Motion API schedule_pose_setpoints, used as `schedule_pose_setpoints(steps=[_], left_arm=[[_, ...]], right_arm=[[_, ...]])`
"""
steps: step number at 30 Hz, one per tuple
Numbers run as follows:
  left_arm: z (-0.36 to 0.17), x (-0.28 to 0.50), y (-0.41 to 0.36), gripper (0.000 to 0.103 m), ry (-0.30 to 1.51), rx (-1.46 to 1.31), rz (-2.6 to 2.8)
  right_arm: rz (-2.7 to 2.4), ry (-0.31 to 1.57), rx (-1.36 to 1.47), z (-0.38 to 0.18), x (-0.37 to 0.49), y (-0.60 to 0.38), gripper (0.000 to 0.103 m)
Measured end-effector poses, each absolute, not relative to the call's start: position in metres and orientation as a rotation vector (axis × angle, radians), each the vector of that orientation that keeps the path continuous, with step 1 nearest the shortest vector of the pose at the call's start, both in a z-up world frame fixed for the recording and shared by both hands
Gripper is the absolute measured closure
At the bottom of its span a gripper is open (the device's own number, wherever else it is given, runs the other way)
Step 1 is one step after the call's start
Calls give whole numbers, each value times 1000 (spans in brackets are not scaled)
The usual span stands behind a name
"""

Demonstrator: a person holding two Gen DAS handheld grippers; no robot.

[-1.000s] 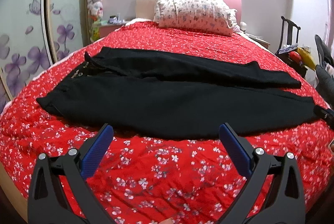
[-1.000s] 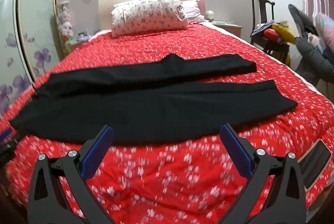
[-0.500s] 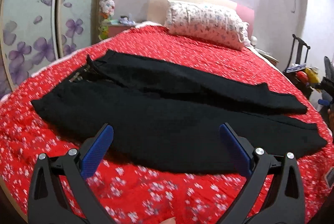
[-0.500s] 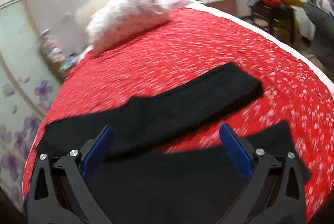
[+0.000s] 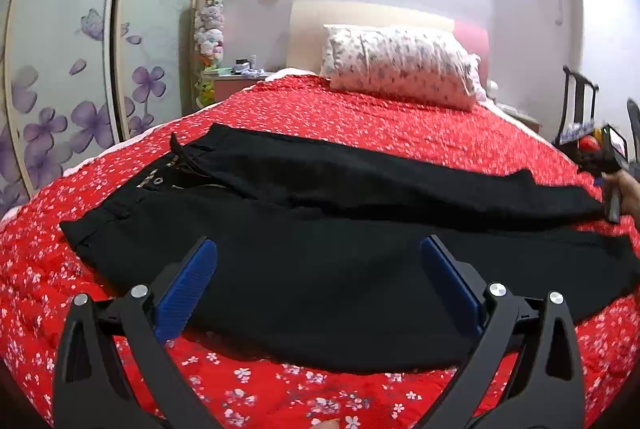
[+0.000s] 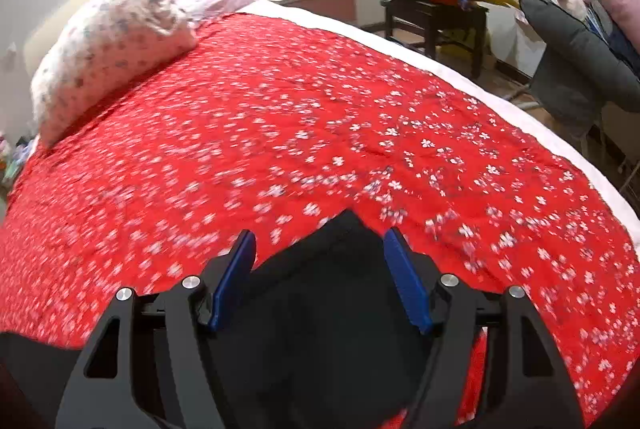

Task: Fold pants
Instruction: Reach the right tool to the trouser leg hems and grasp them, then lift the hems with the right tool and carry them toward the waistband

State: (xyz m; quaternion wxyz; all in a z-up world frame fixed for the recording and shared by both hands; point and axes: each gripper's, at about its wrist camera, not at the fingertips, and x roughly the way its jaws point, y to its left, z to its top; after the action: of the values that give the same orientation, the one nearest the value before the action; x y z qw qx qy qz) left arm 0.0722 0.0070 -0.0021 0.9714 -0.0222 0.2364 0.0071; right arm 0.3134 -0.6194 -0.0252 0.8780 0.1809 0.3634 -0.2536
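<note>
Black pants (image 5: 340, 269) lie spread flat across the red flowered bedspread (image 5: 360, 109), waistband (image 5: 156, 185) at the left, both legs running right. My left gripper (image 5: 317, 243) hovers open over the near leg's front edge, nothing between its blue pads. At the far right a hand (image 5: 626, 189) holds the other tool at the far leg's end. In the right wrist view my right gripper (image 6: 319, 234) points down at that leg's cuff (image 6: 320, 309). Its jaws are closing, with the cuff's corner lying between the pads; I see no pinch on the cloth.
A flowered pillow (image 5: 400, 69) rests against the headboard. Sliding wardrobe doors (image 5: 60, 69) and a nightstand (image 5: 236, 85) flank the bed's left side. A dark chair (image 6: 432, 1) piled with things and hanging clothes (image 6: 576, 41) stand off the right edge.
The right gripper has swung from the bed's front to the far leg's cuff and tipped down, its jaws narrowing around it. The left gripper has crept closer to the pants.
</note>
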Motion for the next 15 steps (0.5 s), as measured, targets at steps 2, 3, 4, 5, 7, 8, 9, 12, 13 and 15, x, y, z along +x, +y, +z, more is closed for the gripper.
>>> schedule_pose_setpoints(steps=[2, 3, 4, 5, 7, 8, 9, 12, 13, 15], left_arm=[[-4, 71, 0, 2, 480, -8, 4], [-5, 71, -2, 2, 477, 4, -3], [-5, 71, -4, 2, 475, 12, -10], [-5, 71, -5, 2, 476, 21, -15], [-7, 72, -7, 2, 487, 30, -26], [-8, 73, -8, 2, 497, 30, -27], [-9, 74, -7, 2, 503, 28, -29], [-11, 75, -4, 2, 527, 7, -47], [-11, 76, -3, 2, 532, 1, -53], [-12, 76, 0, 2, 539, -16, -71]], right_arm=[[-539, 779, 379, -36, 322, -624, 34], [-546, 793, 367, -41, 325, -624, 34], [-553, 819, 341, -49, 329, -624, 36], [-553, 838, 321, -54, 332, -624, 44], [-547, 838, 257, -60, 333, -618, 53], [-513, 821, 236, -59, 329, -613, 69], [-505, 819, 236, -59, 329, -614, 76], [-467, 756, 257, -43, 310, -607, 84], [-453, 728, 261, -38, 302, -606, 85], [-423, 681, 271, -25, 287, -601, 85]])
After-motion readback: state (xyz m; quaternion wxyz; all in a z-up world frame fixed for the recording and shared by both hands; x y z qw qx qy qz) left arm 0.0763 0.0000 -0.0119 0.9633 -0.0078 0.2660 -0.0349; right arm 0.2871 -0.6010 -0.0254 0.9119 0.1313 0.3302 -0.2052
